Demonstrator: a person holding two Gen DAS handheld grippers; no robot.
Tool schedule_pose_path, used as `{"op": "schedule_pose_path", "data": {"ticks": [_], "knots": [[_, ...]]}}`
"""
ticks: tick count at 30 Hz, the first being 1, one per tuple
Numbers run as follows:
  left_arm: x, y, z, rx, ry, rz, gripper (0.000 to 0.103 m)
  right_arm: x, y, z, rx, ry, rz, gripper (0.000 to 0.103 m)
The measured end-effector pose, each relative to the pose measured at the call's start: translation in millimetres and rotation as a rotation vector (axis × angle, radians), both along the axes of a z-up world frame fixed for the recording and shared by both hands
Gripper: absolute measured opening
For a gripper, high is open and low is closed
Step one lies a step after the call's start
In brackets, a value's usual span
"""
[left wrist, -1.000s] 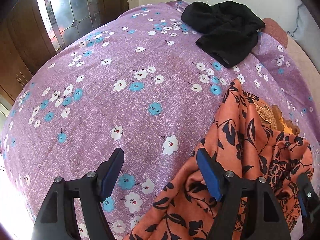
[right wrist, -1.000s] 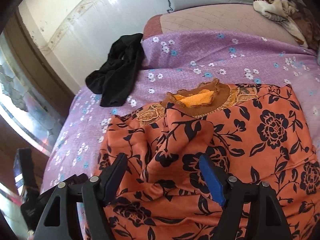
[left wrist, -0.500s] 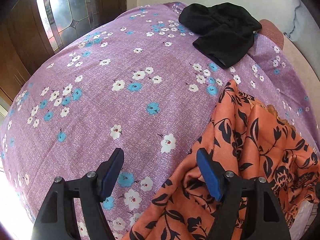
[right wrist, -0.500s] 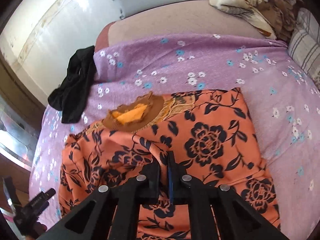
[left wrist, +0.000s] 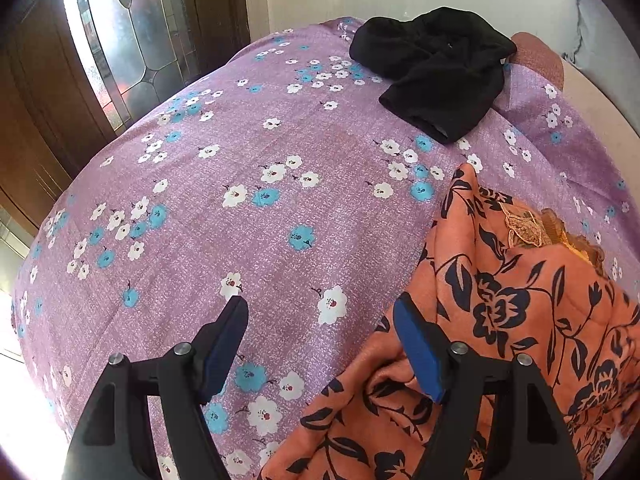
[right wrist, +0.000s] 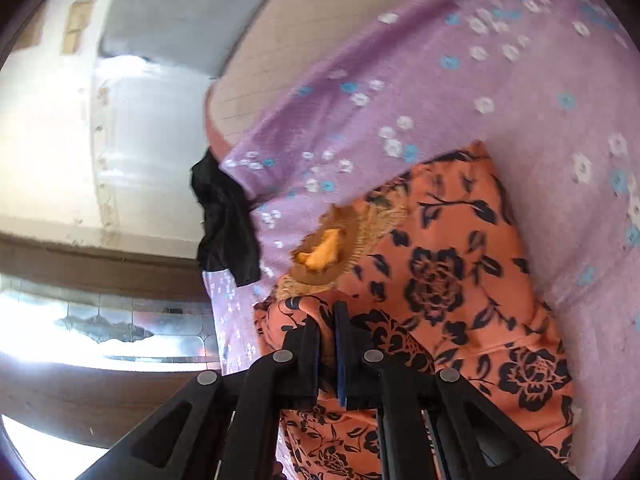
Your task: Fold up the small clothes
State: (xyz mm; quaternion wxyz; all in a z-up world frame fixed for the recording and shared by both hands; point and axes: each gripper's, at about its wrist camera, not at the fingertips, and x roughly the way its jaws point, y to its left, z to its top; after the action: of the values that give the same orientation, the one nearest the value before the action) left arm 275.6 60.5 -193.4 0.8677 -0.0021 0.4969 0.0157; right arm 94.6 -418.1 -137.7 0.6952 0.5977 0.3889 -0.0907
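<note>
An orange garment with black flowers point(left wrist: 516, 312) lies on the purple flowered bedsheet point(left wrist: 248, 240), at the right of the left wrist view. My left gripper point(left wrist: 320, 320) is open and empty above the sheet, its right finger at the garment's left edge. In the right wrist view my right gripper point(right wrist: 328, 316) is shut on a fold of the orange garment point(right wrist: 452, 280) just below its tan collar point(right wrist: 324, 248). That view is rolled sideways and blurred.
A crumpled black garment point(left wrist: 436, 68) lies at the far end of the bed, also seen in the right wrist view point(right wrist: 224, 220). A glass-paned wooden door point(left wrist: 120, 40) stands to the left. A wall runs behind the bed.
My right gripper closed on a fold of the orange garment, then lifted and rolled sideways with it. The garment's left side was drawn toward the middle. The left gripper stayed open, nearly still.
</note>
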Motion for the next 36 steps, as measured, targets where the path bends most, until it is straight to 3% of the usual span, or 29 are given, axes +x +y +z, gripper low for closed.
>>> {"op": "schedule_pose_path", "data": {"ticks": [2, 3, 4, 6, 9, 12, 17, 19, 23, 25, 26, 30, 33, 36], "knots": [[0, -2, -2, 0.008, 0.004, -0.003, 0.075, -19, -26, -43, 0.111, 0.111, -0.114, 0.016], [-1, -3, -2, 0.013, 0.005, -0.008, 0.075, -31, -36, -58, 0.140, 0.116, -0.171, 0.031], [-1, -5, -2, 0.017, 0.004, -0.014, 0.075, -44, -42, -66, 0.146, 0.118, -0.220, 0.054], [-3, -7, -1, 0.028, -0.004, -0.019, 0.075, -66, -50, -68, 0.102, 0.117, -0.292, 0.070], [-5, -10, 1, 0.027, -0.019, -0.021, 0.075, -82, -49, -46, -0.062, 0.071, -0.297, 0.070], [-10, -16, 9, 0.014, -0.064, -0.042, 0.075, -75, -22, -17, -0.253, -0.002, -0.160, 0.070], [-22, -40, 14, 0.010, -0.107, -0.146, 0.076, -47, 31, -17, -0.390, -0.011, 0.042, 0.064], [-24, -47, 10, 0.020, -0.099, -0.174, 0.076, -41, 43, -33, -0.423, 0.027, 0.069, 0.052], [-20, -52, -3, 0.086, -0.066, -0.180, 0.076, -39, 50, -66, -0.464, 0.080, 0.101, 0.037], [-14, -50, -15, 0.129, -0.027, -0.160, 0.076, -38, 51, -62, -0.521, 0.090, 0.123, 0.017], [-11, -49, -20, 0.141, -0.008, -0.151, 0.076, -39, 50, -58, -0.534, 0.080, 0.125, 0.013], [-9, -47, -28, 0.151, 0.006, -0.138, 0.078, -49, 44, -34, -0.628, 0.056, 0.061, 0.009], [-12, -53, -26, 0.196, -0.015, -0.151, 0.078, -56, 31, -30, -0.575, 0.045, 0.036, 0.008], [-13, -56, -25, 0.223, -0.024, -0.154, 0.078, -47, 22, -54, -0.553, 0.219, 0.071, 0.008]]}}
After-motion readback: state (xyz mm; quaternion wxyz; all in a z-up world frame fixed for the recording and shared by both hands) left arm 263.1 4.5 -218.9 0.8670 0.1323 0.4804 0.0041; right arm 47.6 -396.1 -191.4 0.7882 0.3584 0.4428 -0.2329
